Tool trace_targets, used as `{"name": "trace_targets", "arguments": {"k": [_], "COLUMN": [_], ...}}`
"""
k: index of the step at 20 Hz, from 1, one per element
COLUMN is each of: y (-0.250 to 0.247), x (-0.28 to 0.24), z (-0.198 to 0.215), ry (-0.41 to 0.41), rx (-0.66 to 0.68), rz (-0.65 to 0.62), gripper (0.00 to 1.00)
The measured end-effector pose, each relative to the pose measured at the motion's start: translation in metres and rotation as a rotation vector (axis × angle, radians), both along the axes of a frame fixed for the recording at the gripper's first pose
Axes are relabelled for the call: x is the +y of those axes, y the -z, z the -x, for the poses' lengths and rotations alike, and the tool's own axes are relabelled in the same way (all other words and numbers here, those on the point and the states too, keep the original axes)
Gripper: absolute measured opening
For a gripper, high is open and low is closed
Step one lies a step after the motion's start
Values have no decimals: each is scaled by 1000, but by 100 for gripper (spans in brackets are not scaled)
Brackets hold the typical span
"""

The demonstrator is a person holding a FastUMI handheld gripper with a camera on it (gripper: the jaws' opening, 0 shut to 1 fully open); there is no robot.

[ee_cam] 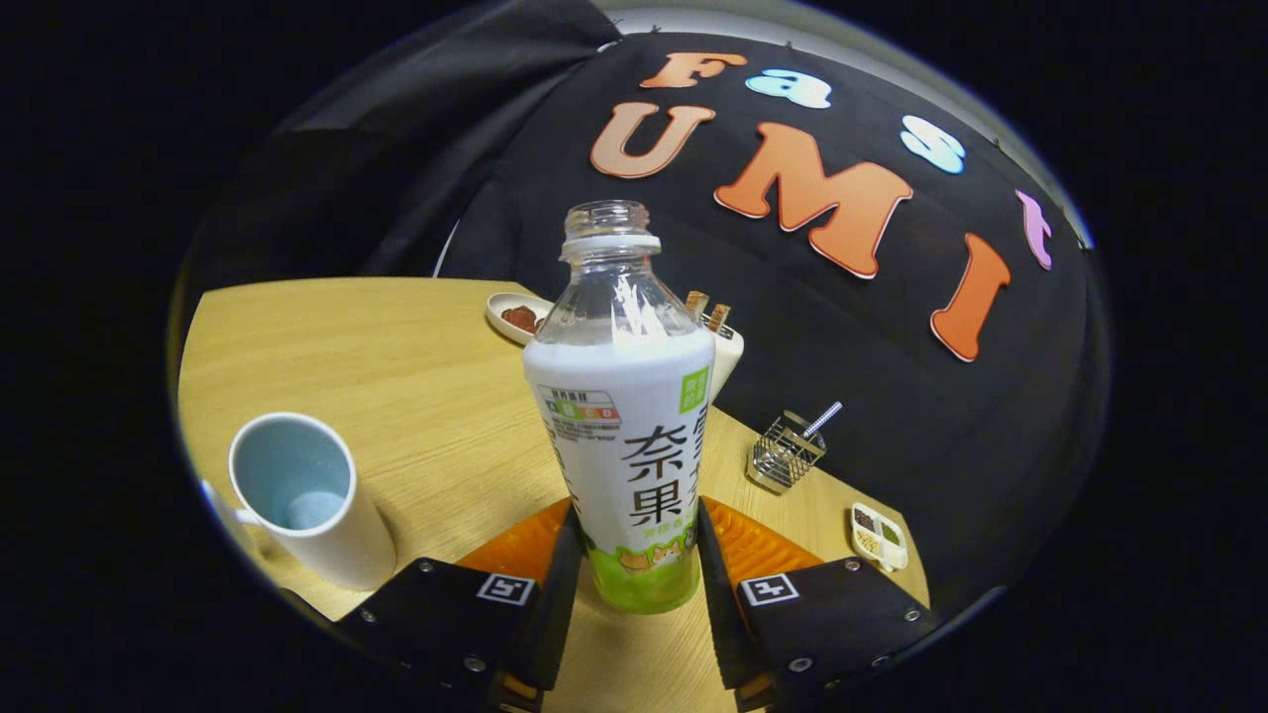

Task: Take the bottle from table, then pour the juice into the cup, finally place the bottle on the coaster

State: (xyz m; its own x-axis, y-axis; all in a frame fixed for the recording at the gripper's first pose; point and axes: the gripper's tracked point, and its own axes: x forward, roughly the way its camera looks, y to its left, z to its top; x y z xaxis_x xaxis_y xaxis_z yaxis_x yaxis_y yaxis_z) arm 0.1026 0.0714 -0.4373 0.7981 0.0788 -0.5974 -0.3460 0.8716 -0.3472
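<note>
The bottle (626,416) stands upright between the gripper (634,574) fingers, cap off, its wrapped lower body pressed on both sides by the fingers, so the claw is clenched on it low down near the base. Just behind the bottle's foot an orange ribbed coaster (753,545) shows on either side of the fingers, lying on the wooden table (396,356); whether the bottle's base rests on the table or hangs just above it I cannot tell. The clear neck looks empty and what is inside the wrapper is hidden.

Off to the left, near the fingers, sits a white cup (307,500) with a pale blue inside, upright and open. Beyond the bottle are a small dish (517,317) of something reddish, a white holder (723,352) with sticks in it, a wire basket (786,451) and a little divided tray (879,535).

Judging from this, the risk lies in the low grip: the bottle is tall above the fingers (and open at the top), so a quick swing toward the cup could make it pivot in the claw and slop juice. Setting it down half on the coaster could leave it leaning.
</note>
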Motion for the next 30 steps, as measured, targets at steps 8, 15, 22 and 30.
{"name": "trace_targets", "arguments": {"k": [8, 15, 22, 30], "y": [11, 34, 53, 60], "x": [0, 1, -1, -2], "z": [-37, -52, -53, -49], "ry": [109, 193, 213, 241], "rx": [-8, 29, 60, 90], "rz": [-216, -346, -350, -381], "gripper": [61, 61, 61, 64]}}
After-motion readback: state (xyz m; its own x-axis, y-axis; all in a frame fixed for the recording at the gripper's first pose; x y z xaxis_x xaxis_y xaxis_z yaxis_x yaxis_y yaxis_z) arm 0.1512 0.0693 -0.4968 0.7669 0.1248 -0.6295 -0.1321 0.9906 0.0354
